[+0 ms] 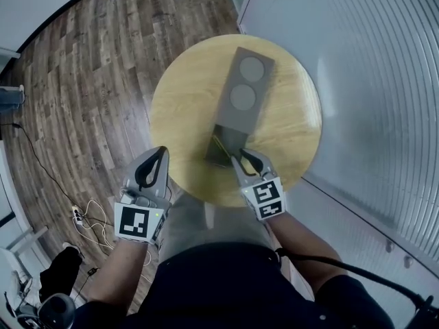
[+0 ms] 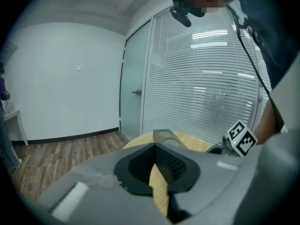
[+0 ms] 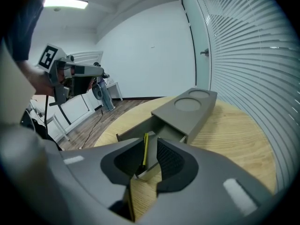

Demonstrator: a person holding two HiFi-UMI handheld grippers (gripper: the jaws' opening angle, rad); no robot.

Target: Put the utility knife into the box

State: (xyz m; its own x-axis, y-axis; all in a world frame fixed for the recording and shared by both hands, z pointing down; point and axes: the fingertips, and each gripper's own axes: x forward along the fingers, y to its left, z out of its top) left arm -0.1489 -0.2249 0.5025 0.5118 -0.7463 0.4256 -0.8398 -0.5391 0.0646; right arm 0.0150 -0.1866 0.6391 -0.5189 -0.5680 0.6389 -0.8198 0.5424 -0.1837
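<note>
Two jaws of the right gripper [image 3: 150,142] stand spread at the box's [image 1: 243,91] pulled-out drawer [image 3: 136,136], pinching nothing. The utility knife [image 1: 219,144] lies inside that drawer, so placing looks done. The left gripper [image 1: 162,151], tips pressed together and empty, waits well left of the box, probably unneeded.

Box [image 1: 244,91] on table [image 1: 184,108] ctr; drawer [image 3: 134,131] out at near end (by table edge); knife [image 3: 145,149] in drawer.

The worktop [image 1: 295,115] is pale wood grain, the box [image 1: 243,88] grey, the utility knife [image 3: 145,149] yellow. Left tongs [image 1: 162,151] and right tongs [image 1: 240,155] are grey with black-and-white marker squares. The floor [image 1: 89,81] is dark brown planks.
</note>
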